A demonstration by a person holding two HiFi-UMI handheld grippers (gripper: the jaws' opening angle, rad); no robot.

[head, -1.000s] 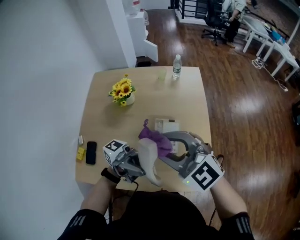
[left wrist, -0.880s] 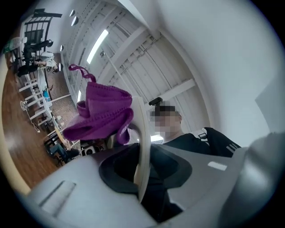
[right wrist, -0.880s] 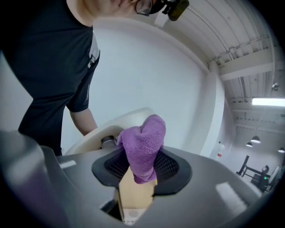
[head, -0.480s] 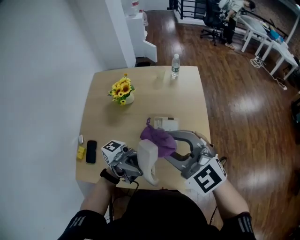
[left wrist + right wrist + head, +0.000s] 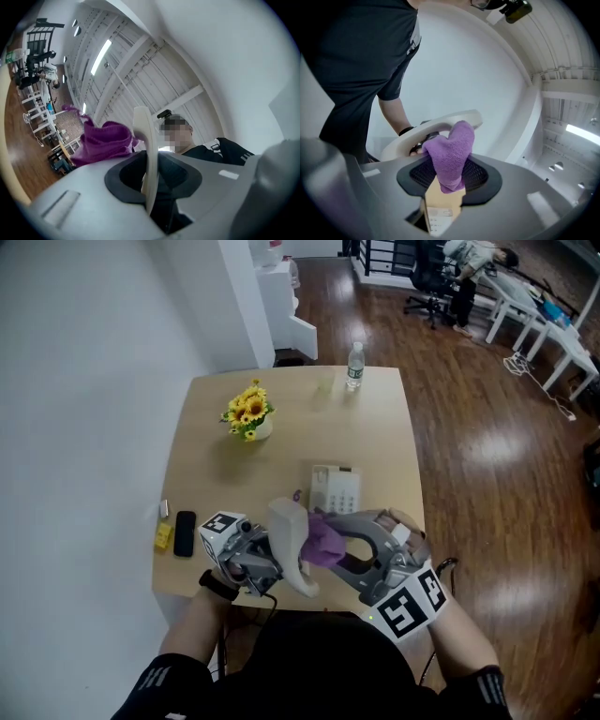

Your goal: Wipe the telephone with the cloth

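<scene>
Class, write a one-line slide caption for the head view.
Left gripper grips the white handset; right gripper holds the purple cloth against it, over the table.

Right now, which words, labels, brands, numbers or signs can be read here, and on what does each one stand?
No text can be read in any view.
Telephone base: keys too small to read.
Water bottle: label too small to read.
Left cube, right cube: black-and-white square markers, no letters.
</scene>
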